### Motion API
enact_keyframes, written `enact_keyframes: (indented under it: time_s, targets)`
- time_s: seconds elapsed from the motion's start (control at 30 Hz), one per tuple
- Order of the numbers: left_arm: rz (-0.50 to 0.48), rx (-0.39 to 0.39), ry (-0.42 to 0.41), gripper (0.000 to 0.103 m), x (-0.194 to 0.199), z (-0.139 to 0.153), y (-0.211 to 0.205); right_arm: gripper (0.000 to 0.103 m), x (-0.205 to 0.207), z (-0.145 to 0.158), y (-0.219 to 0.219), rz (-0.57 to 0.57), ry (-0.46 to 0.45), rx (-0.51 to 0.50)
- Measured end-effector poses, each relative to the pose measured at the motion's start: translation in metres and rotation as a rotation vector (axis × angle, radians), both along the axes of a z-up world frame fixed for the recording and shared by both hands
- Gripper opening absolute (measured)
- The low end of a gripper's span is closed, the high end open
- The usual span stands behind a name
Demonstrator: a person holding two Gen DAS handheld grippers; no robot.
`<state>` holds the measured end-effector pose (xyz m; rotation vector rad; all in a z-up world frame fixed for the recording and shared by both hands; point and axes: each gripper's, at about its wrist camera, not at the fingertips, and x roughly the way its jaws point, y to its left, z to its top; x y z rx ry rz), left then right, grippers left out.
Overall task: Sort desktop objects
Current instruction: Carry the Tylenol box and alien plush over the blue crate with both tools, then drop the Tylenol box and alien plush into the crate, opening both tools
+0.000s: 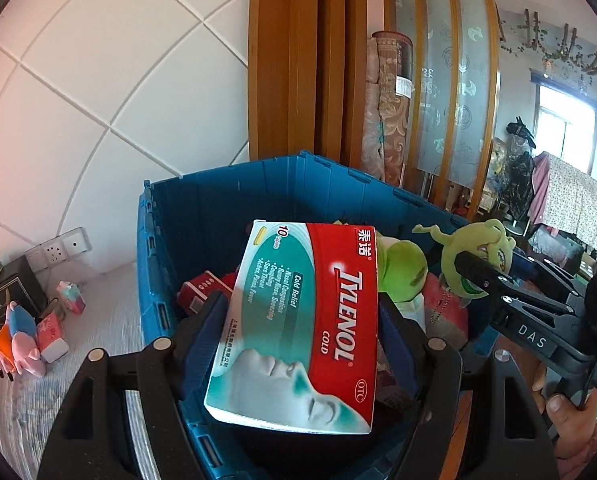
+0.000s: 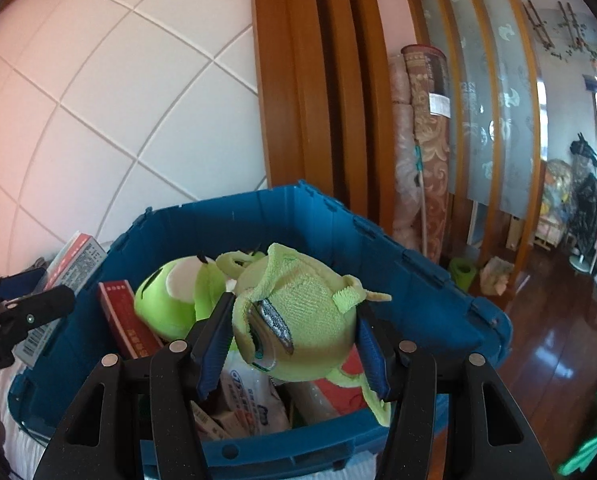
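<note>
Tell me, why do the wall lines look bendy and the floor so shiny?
Left wrist view: the fisheye lens curves the wall tile lines, and the window glares white. Right wrist view: the same bending, and the wooden floor mirrors daylight; the picture corners go dark.

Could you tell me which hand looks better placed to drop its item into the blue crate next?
Probably the right. Its tool holds the green plush toy well inside the blue crate, above the items there. The left tool holds the medicine box nearer the crate's near rim.
</note>
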<state>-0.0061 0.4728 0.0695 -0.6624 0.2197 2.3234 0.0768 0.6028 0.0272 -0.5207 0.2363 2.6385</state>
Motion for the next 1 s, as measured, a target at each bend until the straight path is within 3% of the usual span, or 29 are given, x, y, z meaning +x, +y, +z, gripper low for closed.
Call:
enact_keyframes:
  time_s: [0.23, 0.73, 0.77, 0.83, 0.87, 1.0]
  targets:
    - [0.01, -0.044, -0.035, 0.073, -0.006, -0.013, 0.012, 0.056, -0.012, -0.007, -0.001, 0.037, -0.022, 0.005]
    - [0.022, -0.047, -0.049, 0.074, -0.011, -0.02, 0.009, 0.06, -0.027, -0.016, -0.003, 0.035, -0.092, 0.034]
    - [0.023, -0.05, -0.044, 0.074, -0.01, -0.021, 0.009, 0.063, -0.028, -0.016, -0.003, 0.036, -0.095, 0.03]
    - [0.021, -0.048, -0.028, 0.074, -0.007, -0.02, 0.008, 0.093, -0.026, -0.017, -0.002, 0.033, -0.095, 0.023]
    - [0.023, -0.042, -0.021, 0.075, -0.006, -0.019, 0.006, 0.099, -0.025, -0.016, -0.002, 0.032, -0.094, 0.023]
    - [0.036, -0.018, 0.002, 0.081, -0.004, -0.013, -0.002, 0.103, -0.02, -0.013, -0.005, 0.029, -0.086, 0.04]
